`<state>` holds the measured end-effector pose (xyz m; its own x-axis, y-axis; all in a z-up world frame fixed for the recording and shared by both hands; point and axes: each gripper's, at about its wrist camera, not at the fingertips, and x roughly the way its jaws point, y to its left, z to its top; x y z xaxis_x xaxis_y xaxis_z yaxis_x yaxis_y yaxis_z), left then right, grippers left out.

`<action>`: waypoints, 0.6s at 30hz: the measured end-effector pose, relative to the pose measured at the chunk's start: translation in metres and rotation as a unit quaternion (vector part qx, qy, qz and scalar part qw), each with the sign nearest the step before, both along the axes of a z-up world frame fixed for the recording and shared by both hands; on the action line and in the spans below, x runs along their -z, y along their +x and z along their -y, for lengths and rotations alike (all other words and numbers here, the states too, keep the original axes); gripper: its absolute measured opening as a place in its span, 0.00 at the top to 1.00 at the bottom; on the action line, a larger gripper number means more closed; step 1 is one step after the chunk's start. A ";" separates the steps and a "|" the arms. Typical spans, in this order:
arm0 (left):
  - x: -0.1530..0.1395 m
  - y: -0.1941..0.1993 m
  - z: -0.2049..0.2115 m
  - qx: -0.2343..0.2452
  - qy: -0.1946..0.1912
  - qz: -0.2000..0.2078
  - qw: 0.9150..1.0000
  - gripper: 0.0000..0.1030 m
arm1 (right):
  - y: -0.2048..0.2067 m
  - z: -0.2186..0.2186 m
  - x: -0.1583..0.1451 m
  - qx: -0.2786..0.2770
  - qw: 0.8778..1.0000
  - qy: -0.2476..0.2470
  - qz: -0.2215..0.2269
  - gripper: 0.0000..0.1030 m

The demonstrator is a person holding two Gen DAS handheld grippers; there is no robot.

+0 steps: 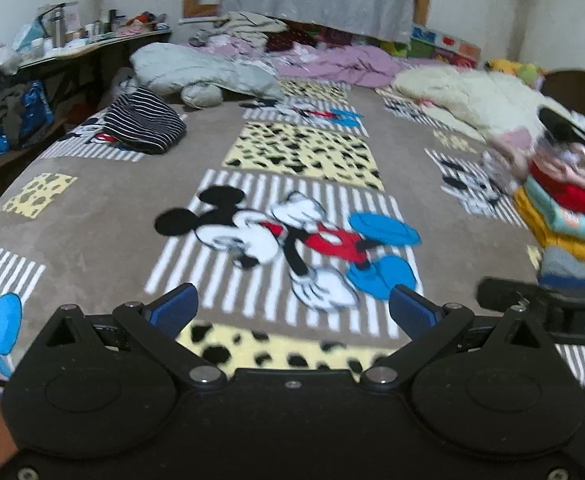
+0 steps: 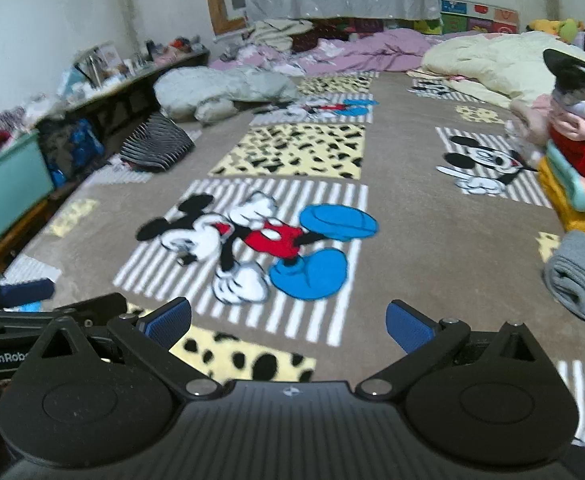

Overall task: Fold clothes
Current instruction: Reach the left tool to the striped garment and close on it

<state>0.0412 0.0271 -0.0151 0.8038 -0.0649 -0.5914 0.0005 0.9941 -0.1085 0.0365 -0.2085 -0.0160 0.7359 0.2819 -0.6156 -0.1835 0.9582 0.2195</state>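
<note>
Hovering both grippers over the blanket [image 1: 104, 216], nothing in either one. My left gripper [image 1: 292, 312] has its blue pads [image 1: 176, 308] spread wide apart, empty — bare blanket shows between them. My right gripper [image 2: 288, 324] is the same: pads [image 2: 408, 328] wide, released, gripping nothing. In the right wrist view the left gripper's black body pokes in at the lower left edge; in the left wrist view the right one shows at the lower right.

Clothes: a stack of folded clothes [image 2: 580, 168] sits at the right edge of the bed — yellow at the bottom, teal, red, pink above, something black on top. A folded grey garment [image 2: 584, 280] lies just in front of that stack, nearer my right gripper. A black-and-white striped garment [image 1: 144, 122] lies crumpled far left on the bed, well apart from both grippers. Pale grey bedding [image 1: 204, 72], a purple quilt [image 1: 340, 62] and a cream quilt [image 1: 468, 96] are bunched along the far end. Cluttered desk [image 1: 92, 44] beyond the bed's left side. Both views are slightly blurred.
</note>
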 end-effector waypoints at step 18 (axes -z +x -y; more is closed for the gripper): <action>0.003 0.165 -0.129 -0.106 -0.035 0.064 0.992 0.02 | 0.130 0.007 0.065 0.022 0.995 0.062 0.077 0.00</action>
<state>0.2067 0.1558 -0.0178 0.8718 0.0758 -0.4840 -0.1887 0.9637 -0.1889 0.1665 -0.2154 -0.0806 0.8326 0.3144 -0.4560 -0.1829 0.9332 0.3095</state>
